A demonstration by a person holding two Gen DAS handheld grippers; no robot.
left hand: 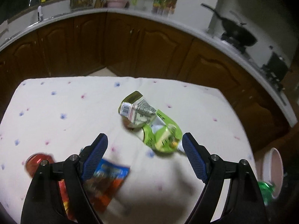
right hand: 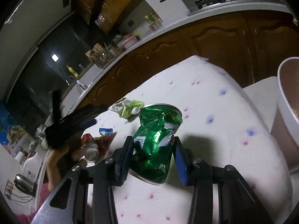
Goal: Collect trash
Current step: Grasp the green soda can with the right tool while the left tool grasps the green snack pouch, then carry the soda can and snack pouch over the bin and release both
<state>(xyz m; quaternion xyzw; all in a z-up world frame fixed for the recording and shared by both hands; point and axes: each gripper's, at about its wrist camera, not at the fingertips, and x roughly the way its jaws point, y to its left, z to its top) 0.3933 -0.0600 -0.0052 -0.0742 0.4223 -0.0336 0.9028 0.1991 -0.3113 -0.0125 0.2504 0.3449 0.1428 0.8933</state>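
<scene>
White cloth dotted with small blue and pink flowers covered the table, which stood before a run of brown wooden cabinets under a pale counter. A round bin, pale pink with a white rim, sat just off the table's right edge, its mouth open.

Right gripper: fingers pinched on a crushed green can, one blue pad at each side of the dented body, the can carried clear of the cloth above the table's near right part, with the bin near on its right.

Left gripper: fingers spread wide, nothing between them, hanging over the middle of the table. A crumpled green and white wrapper lay on the cloth near the table's centre, just ahead of the right-hand pad; whether that pad touched it could not be told. An orange and blue snack packet lay toward the near left corner, partly hidden behind the left-hand finger. A red can lay beside it, closer to the left edge.

In the right wrist view a hand held the left gripper from behind.
</scene>
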